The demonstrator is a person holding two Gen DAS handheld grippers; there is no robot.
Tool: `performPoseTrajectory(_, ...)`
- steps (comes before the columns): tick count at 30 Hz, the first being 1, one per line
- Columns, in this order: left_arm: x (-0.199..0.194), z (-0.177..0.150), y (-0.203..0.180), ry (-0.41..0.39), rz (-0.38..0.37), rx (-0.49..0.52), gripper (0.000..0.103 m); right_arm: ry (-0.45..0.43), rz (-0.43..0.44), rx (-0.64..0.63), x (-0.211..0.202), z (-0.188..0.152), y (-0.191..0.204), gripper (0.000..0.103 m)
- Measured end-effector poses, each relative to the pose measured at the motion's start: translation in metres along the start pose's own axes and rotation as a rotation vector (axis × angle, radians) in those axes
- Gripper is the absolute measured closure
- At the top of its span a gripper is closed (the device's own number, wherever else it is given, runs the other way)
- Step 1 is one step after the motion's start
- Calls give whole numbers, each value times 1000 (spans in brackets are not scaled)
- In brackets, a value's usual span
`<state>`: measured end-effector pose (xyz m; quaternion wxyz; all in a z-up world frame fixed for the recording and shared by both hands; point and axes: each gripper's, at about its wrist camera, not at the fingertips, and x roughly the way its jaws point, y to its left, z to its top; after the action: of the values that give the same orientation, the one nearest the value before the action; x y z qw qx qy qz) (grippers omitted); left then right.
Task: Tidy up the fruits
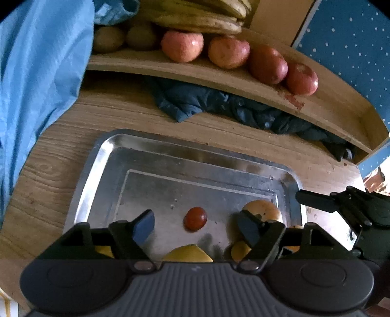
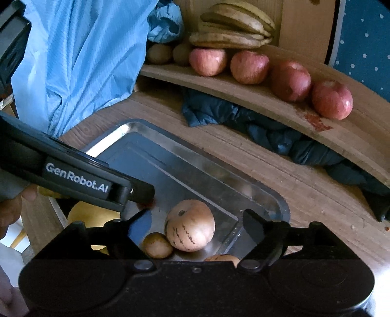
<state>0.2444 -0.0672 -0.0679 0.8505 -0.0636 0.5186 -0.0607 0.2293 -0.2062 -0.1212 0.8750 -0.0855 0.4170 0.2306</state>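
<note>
A metal tray [image 1: 102,156] lies on the wooden table. A small red fruit [image 1: 195,218] rests on it between the fingers of my left gripper [image 1: 196,214], which is open and not touching it. A yellow fruit [image 1: 187,254] lies nearer the camera. My right gripper [image 2: 196,215] is open around a tan fruit with dark marks [image 2: 190,225], its pads clear of it. A smaller brown fruit [image 2: 157,245] leans against that one. The left gripper's body [image 2: 97,180] crosses the right wrist view just above the tray.
A curved wooden shelf [image 1: 219,78] behind the tray carries several red apples [image 1: 182,46], bananas [image 1: 195,14] and brown kiwis [image 1: 109,39]. A dark blue cloth [image 1: 219,107] is bunched under it. A light blue plastic bag [image 1: 36,73] hangs at the left.
</note>
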Motion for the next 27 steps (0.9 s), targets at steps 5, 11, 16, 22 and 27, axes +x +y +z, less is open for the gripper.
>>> performPoseTrajectory(5,-8,-4,3,-26,17,-33,15,-20,-4,-10,-8,0,-1,14)
performPoseTrajectory(11,-18,-8,6,-50,46,-71,7,-39,-21,6,-17,-2,-4,6)
performPoseTrajectory(16,-24,-9,8,-84,82,-93,1,-51,-41,28,-23,-5,-8,2)
performPoseTrajectory(22,-26,-13,13,-91,129,-106,0,-57,-62,59,-30,-9,-12,1)
performPoseTrajectory(27,-37,-19,21,-122,166,-112,0,-66,-89,84,-36,-13,-13,1)
